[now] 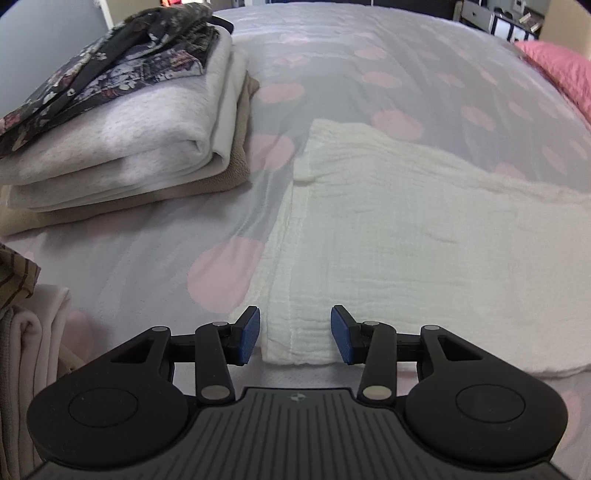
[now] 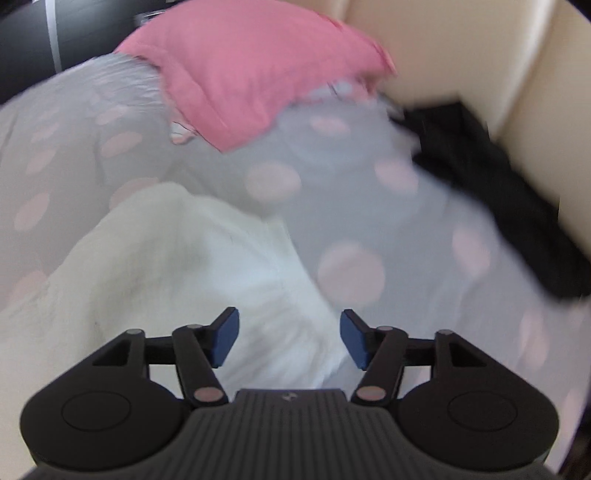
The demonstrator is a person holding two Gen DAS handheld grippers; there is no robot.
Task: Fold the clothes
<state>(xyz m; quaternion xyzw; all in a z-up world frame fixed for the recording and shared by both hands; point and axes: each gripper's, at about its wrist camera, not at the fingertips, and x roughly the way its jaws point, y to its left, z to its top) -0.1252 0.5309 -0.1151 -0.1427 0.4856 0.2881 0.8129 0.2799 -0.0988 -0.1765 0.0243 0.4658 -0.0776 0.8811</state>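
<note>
We are looking at a home bedroom. We are seeing a bed covered by a grey bedspread (image 1: 369, 74) with pink dots, and a pink pillow (image 2: 251, 74) lying at its head against a cream headboard (image 2: 480, 55). A stack of folded clothes (image 1: 122, 129) is sitting on the bed, and white storage boxes (image 1: 513, 26) are standing beyond it.

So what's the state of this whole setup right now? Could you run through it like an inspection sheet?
Surface: bedspread, grey with pink dots.
Job's things: cream crinkled garment lying flat; stack of folded clothes, floral piece on top.
Clutter: pink pillow; black garment at the bed's edge.
Grippers: left gripper open over the cream garment's corner; right gripper open, blurred view.
Cables: nothing seen.
Surroundings: storage boxes beyond the bed.
</note>
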